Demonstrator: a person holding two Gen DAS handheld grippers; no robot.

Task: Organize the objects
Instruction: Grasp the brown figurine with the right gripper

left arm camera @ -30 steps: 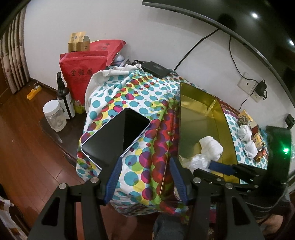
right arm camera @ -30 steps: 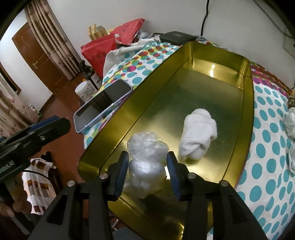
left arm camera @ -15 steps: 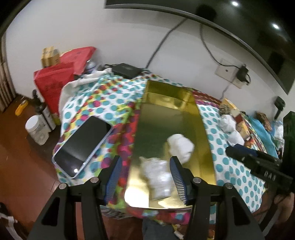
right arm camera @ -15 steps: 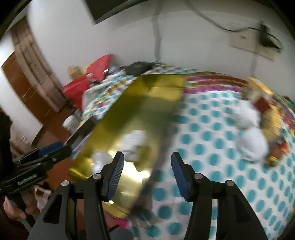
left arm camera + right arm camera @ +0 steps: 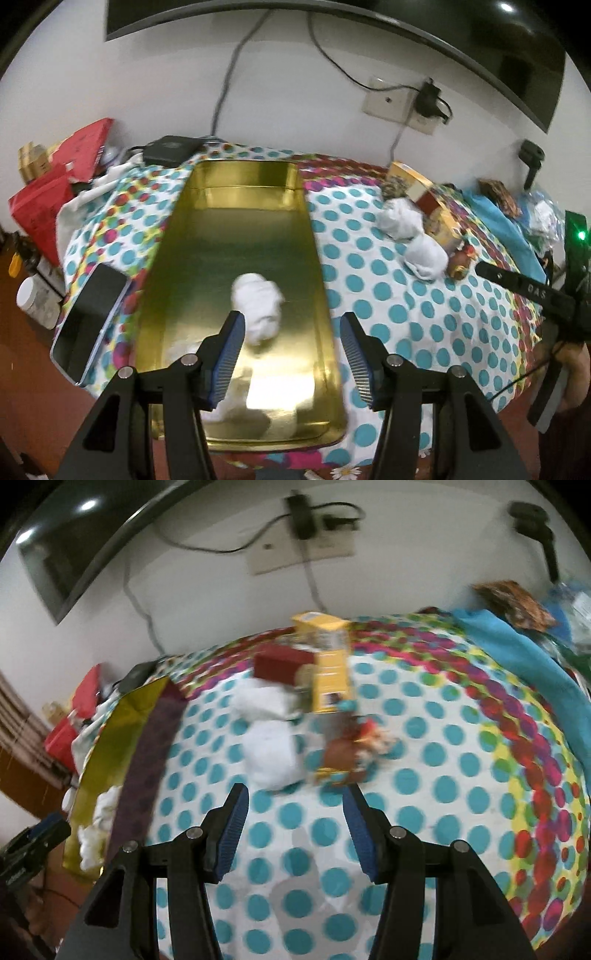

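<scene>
A long gold tray (image 5: 207,236) lies on the polka-dot cloth and holds a white rolled cloth (image 5: 258,299) and a crumpled clear bag (image 5: 218,406) at its near end. My left gripper (image 5: 291,354) is open above the tray's near end. Two more white rolled cloths (image 5: 400,221) (image 5: 426,256) lie on the cloth to the right of the tray. My right gripper (image 5: 293,834) is open over the cloth, just short of the nearer white roll (image 5: 271,753). A yellow box (image 5: 328,664) and a brown toy (image 5: 347,757) lie beside the rolls. The tray's edge (image 5: 107,738) shows at the left.
A phone (image 5: 90,321) lies left of the tray near the table edge. A black box (image 5: 171,149) sits at the back by the wall. Red bags (image 5: 59,184) and a white jar (image 5: 35,301) stand at the far left. Blue fabric (image 5: 524,657) covers the right side.
My right gripper let go of the clear bag in the tray and swung right to the white rolls. My left gripper moved right from over the phone to over the tray.
</scene>
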